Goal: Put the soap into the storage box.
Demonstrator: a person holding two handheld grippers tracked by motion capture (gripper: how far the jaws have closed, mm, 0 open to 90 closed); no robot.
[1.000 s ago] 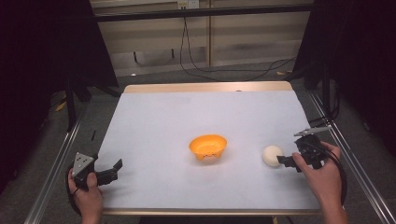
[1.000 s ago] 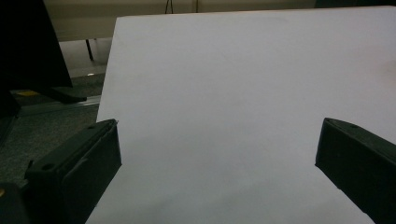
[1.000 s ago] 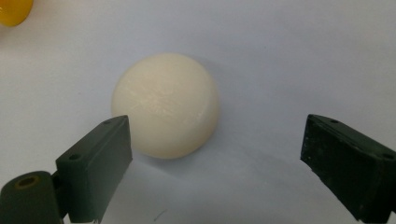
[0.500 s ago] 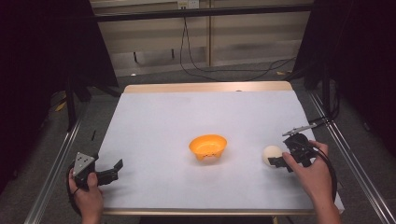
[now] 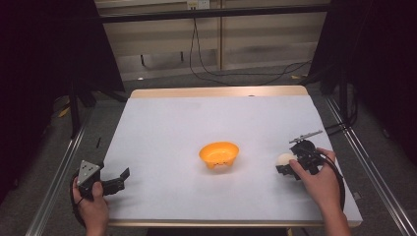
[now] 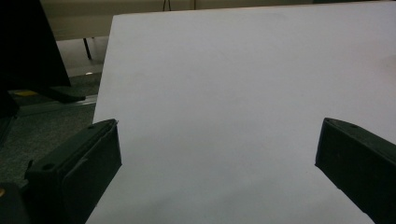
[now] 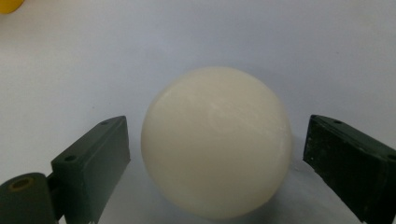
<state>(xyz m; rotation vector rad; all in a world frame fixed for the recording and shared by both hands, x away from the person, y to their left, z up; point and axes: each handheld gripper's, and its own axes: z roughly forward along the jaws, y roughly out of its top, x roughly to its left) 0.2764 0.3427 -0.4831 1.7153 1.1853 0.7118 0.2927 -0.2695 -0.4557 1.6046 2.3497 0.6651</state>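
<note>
A cream ball [image 5: 283, 159] [image 7: 217, 142] rests on the white table [image 5: 196, 128] at the right. My right gripper [image 5: 286, 164] [image 7: 217, 158] is open, its jaws on either side of the ball with a small gap at each side. An orange bowl [image 5: 219, 154] stands near the table's middle, left of the ball; its yellow-orange edge [image 7: 9, 5] peeks in at the top left of the right gripper view. My left gripper [image 5: 119, 180] [image 6: 217, 154] rests open at the front left corner, with bare table between its jaws.
Metal rails [image 5: 54, 182] run along both sides of the table. Black stands and cables [image 5: 221, 73] lie on the floor beyond the far edge. The table's left edge [image 6: 105, 79] runs close beside my left gripper.
My right gripper has moved left toward the ball and now straddles it. The ball, the bowl and the left gripper have stayed put.
</note>
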